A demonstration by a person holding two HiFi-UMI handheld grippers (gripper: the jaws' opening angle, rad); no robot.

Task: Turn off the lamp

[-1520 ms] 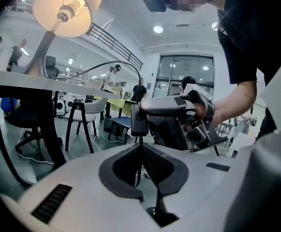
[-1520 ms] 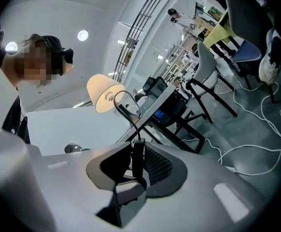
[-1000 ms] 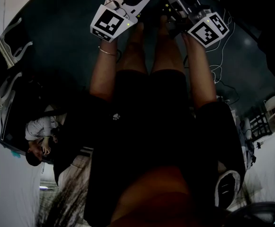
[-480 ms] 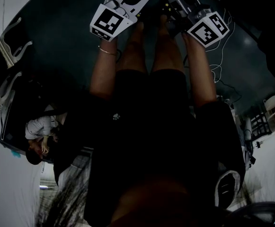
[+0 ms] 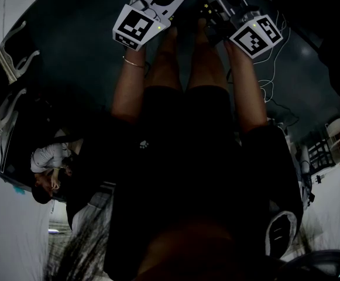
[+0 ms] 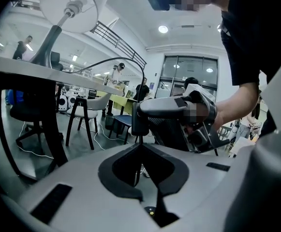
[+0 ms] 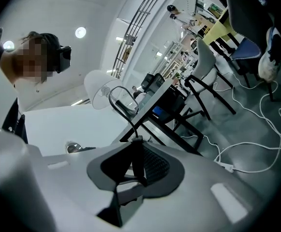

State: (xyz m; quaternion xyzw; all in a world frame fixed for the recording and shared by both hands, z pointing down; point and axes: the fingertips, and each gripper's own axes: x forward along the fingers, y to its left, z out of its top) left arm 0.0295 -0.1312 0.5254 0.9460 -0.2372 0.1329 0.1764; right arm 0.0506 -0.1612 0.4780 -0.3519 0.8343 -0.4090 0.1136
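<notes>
Greater hazard: the lamp (image 6: 72,6) could be dragged toward the table edge if the black cord (image 6: 113,61) is tugged rather than switched. The cord is seen to run from the lamp's foot across the tabletop and down to where both tools are held.
Lesser hazard: a switch on the cord could be missed or only half pressed. The dark block at the jaw tips is small, and it cannot be told whether it is a switch.
Room: a large, bright hall is shown, with round ceiling lights (image 6: 163,29), a railing (image 6: 116,37) and glass doors (image 6: 188,71). People are seen standing far off.
Floor (image 7: 256,129): grey and smooth, crossed by loose white cables.
Table (image 6: 14,66): a pale top on dark legs, viewed from below its edge.
Chairs (image 6: 84,112): dark-legged, placed beyond the table.
Lamp position: stood on the tabletop, above and well apart from both tools, its white shade tilted on a dark stem. Lit or unlit cannot be judged.
Left gripper (image 6: 139,146): the jaws are drawn together at the tips, and the thin cord is seen just beyond them.
Right gripper (image 7: 135,141): the jaws are likewise closed tip to tip. The cord (image 7: 118,103) is seen to arrive at them, but whether it is pinched cannot be made out.
</notes>
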